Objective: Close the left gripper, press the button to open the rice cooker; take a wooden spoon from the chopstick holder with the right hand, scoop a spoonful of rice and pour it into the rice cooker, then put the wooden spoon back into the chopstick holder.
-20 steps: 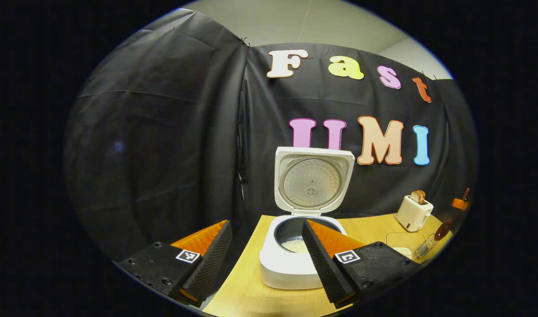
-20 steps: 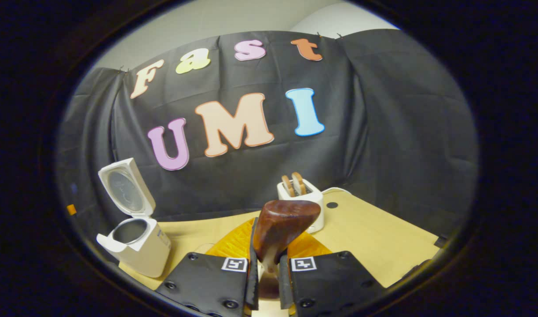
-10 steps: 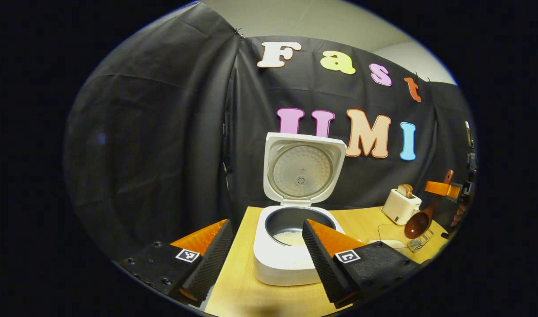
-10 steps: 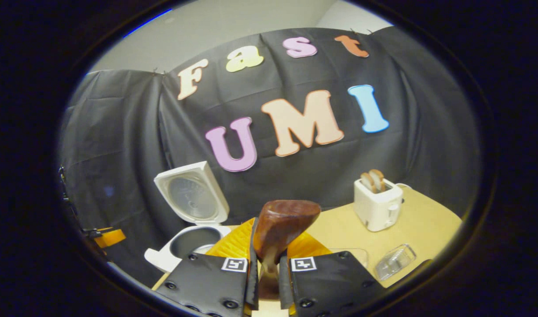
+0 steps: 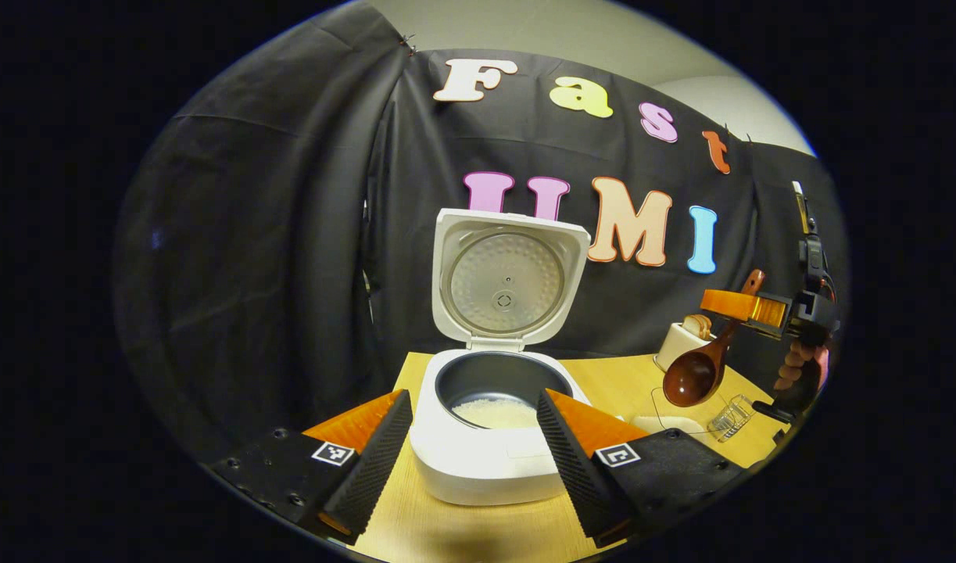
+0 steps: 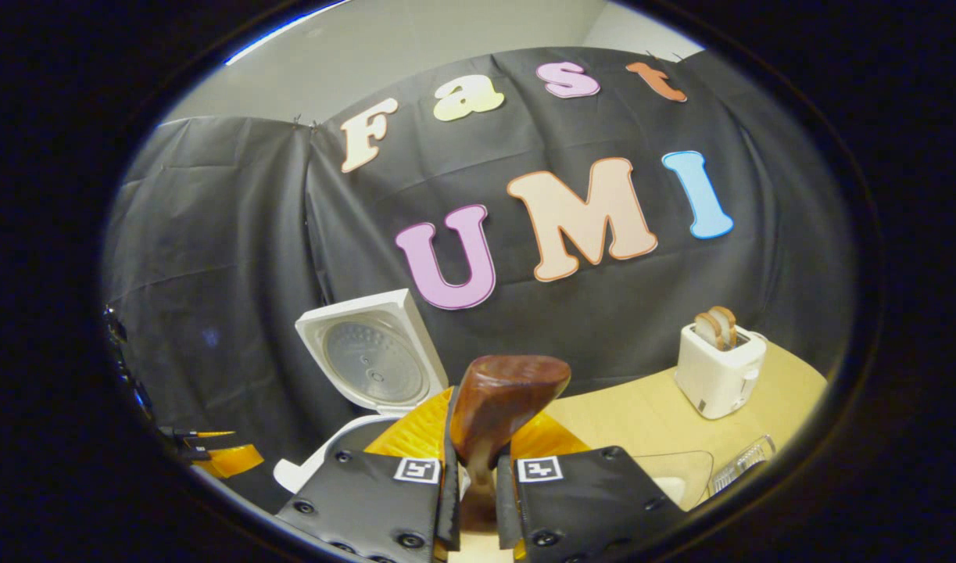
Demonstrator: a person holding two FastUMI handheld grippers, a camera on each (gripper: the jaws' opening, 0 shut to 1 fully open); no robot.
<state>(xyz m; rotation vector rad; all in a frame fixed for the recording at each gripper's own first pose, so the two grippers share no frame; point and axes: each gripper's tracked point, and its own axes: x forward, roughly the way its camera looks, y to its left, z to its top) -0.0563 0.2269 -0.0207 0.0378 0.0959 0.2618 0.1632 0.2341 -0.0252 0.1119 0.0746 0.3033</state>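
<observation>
- Here, the rice cooker (image 5: 485, 438) stands open on the wooden table (image 5: 462, 532), its lid (image 5: 509, 281) tipped up and back against the black cloth wall; a low layer of white rice (image 5: 497, 412) lies in the dark inner pot.
- A white toaster (image 6: 718, 369) with two slices of bread standing in its slots sits farther along the table, well apart from the cooker, as the right gripper view shows it.
- In the left gripper view a shallow white dish (image 5: 664, 423) and a clear ribbed container (image 5: 729, 417) lie on the table between the cooker and the table's far edge; what they hold cannot be made out.
- The cooker sits near the table's left edge, with bare tabletop in front of it and to its right.
- The left gripper (image 5: 474, 446) is spread wide, its two fingers framing the cooker's front and touching nothing.
- The right gripper (image 6: 474, 493) is clenched on the handle of the wooden spoon (image 6: 499, 407), both fingers pressing on it; in the left gripper view the spoon's bowl hangs in the air above the white dish, to the right of the cooker.
</observation>
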